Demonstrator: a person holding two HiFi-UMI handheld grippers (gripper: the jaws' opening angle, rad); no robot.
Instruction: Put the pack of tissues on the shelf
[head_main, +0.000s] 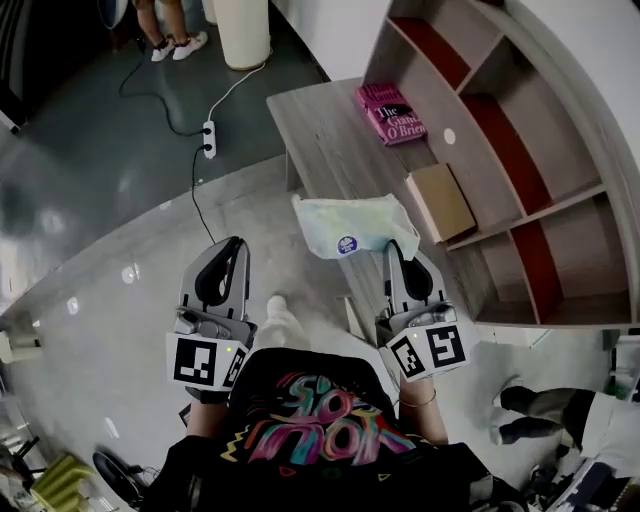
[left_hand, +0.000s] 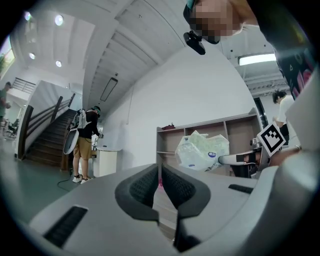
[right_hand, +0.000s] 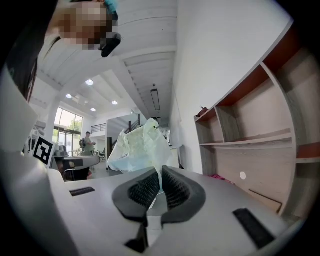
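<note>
The pack of tissues (head_main: 350, 226), pale green and white in crinkled plastic, hangs in the air over the near end of the wooden bench (head_main: 325, 140). My right gripper (head_main: 398, 246) is shut on the plastic at its right edge. In the right gripper view the pack (right_hand: 140, 147) rises from the closed pads of the right gripper (right_hand: 161, 181). My left gripper (head_main: 236, 246) is to the left of the pack, apart from it, shut and holding nothing. The left gripper view looks past the left gripper (left_hand: 160, 176) at the pack (left_hand: 202, 150) in front of the shelf (left_hand: 170, 139). The shelf (head_main: 505, 150) stands to the right.
On the bench lie a pink book (head_main: 392, 112) and a brown flat box (head_main: 440, 200), both against the shelf. A power strip (head_main: 209, 138) with cables lies on the floor, a white cylinder (head_main: 242, 30) stands behind it. People stand at the top left (head_main: 172, 40) and lower right (head_main: 545, 410).
</note>
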